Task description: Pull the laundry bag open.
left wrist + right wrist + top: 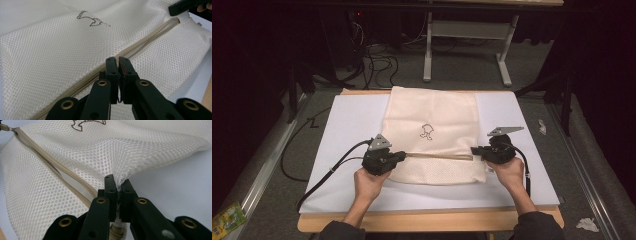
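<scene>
you have a cream mesh laundry bag (pixel 432 132) lying flat on the white sheet (pixel 347 120) that covers the table, its far end toward the far edge and its zipper (pixel 437 155) running left to right across the near part. your left gripper (pixel 398 156) sits at the left end of that zipper line with its jaws closed; in the left gripper view (pixel 118 60) the tips meet right at the zipper tape, but what they pinch there is not clear enough to call beyond the bag's edge. your right gripper (pixel 476 150) is at the right end, jaws clamped on a bunch of mesh, which the right gripper view (pixel 119 180) shows puckered between the tips just beside the zipper. the bag is stretched between your two hands. finding: both ends are secured and the fabric is tensioned, so the setup for working the zipper looks done. the zipper appears parted along its length in both gripper views, so closing it, or whatever comes after opening, is judged outstanding. an embroidered motif (pixel 427 131) sits mid-bag, undisturbed.
</scene>
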`<state>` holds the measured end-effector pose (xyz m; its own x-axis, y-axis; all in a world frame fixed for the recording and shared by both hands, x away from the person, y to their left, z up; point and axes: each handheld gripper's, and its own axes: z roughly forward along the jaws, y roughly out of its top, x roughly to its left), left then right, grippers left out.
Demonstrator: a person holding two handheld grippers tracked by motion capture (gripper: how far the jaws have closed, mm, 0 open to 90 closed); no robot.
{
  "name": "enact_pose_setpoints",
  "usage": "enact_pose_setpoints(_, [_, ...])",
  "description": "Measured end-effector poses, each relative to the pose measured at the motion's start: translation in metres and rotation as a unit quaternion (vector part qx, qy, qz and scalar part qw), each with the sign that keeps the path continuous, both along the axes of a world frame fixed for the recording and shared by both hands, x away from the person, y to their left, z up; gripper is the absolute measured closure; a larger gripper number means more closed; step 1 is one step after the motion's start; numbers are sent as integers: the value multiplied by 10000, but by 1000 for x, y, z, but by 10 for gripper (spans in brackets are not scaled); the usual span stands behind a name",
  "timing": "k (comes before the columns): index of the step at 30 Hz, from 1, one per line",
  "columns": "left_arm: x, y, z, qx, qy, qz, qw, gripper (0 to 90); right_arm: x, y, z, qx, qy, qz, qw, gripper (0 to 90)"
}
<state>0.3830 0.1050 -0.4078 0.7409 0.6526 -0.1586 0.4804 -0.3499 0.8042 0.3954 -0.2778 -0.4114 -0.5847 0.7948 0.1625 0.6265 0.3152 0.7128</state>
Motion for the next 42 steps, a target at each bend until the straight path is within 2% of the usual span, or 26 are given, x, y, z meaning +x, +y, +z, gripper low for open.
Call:
enact_pose_setpoints(4, [-1, -2, -2, 2, 22, -29, 10000, 875, 2, -3, -1, 106, 50, -74, 9999, 887])
enact_pose_setpoints(6, [-2, -3, -3, 31, 27, -56, 10000, 875, 3, -3, 0, 18, 20, -115, 9999, 887])
enact_pose_setpoints(12, [-3, -5, -2, -100, 84, -88, 9999, 875, 4, -5, 3, -37, -3, -199, 9998, 887])
enact_pose_setpoints(19, [-8, -4, 1, -57, -30, -76, 10000, 875, 4, -4, 6, -144, -48, -207, 9997, 887])
enact_pose_setpoints(26, [-8, 3, 6, -43, -77, -10, 10000, 875, 3, -6, 7, -73, -99, -205, 9997, 887])
enact_pose_setpoints(37, [-7, 14, 10, -38, -119, 82, 9999, 875, 3, -8, 6, -136, -101, -275, 9995, 887])
enact_pose_setpoints(42, [-8, 21, 12, -108, -137, 160, 9997, 875, 3, -10, 6, -156, -120, -284, 9994, 887])
